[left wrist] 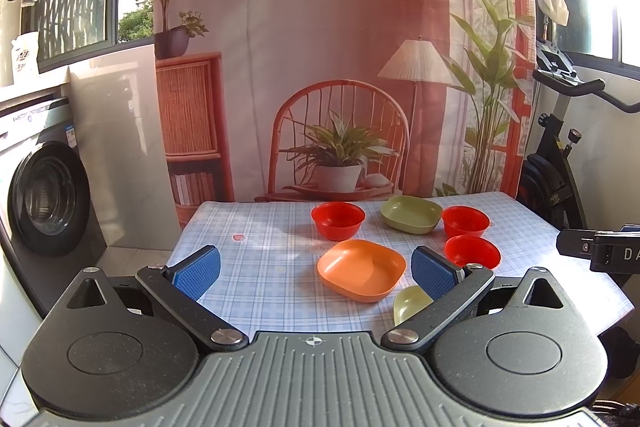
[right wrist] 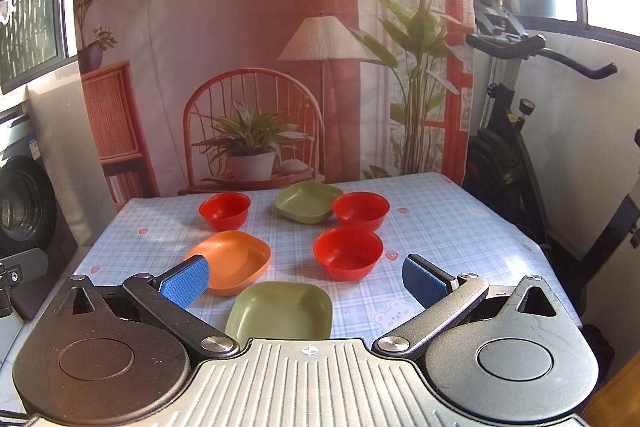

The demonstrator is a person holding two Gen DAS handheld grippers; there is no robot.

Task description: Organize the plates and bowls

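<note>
On the checked tablecloth (left wrist: 256, 259) stand three red bowls: far left (left wrist: 338, 220) (right wrist: 225, 211), far right (left wrist: 465, 221) (right wrist: 361, 210) and near right (left wrist: 472, 251) (right wrist: 348, 252). An orange square plate (left wrist: 361, 269) (right wrist: 234, 261) sits mid-table, a green square plate (left wrist: 411, 214) (right wrist: 307, 201) at the back, and a lighter green plate (left wrist: 410, 303) (right wrist: 282, 311) near the front edge. My left gripper (left wrist: 316, 273) is open and empty above the near table, short of the orange plate. My right gripper (right wrist: 306, 281) is open and empty, just above the near green plate.
A washing machine (left wrist: 44, 195) stands left of the table, an exercise bike (right wrist: 516, 131) to the right. A printed backdrop (left wrist: 320, 67) hangs behind the far table edge. The right gripper's body (left wrist: 600, 251) shows at the right of the left wrist view.
</note>
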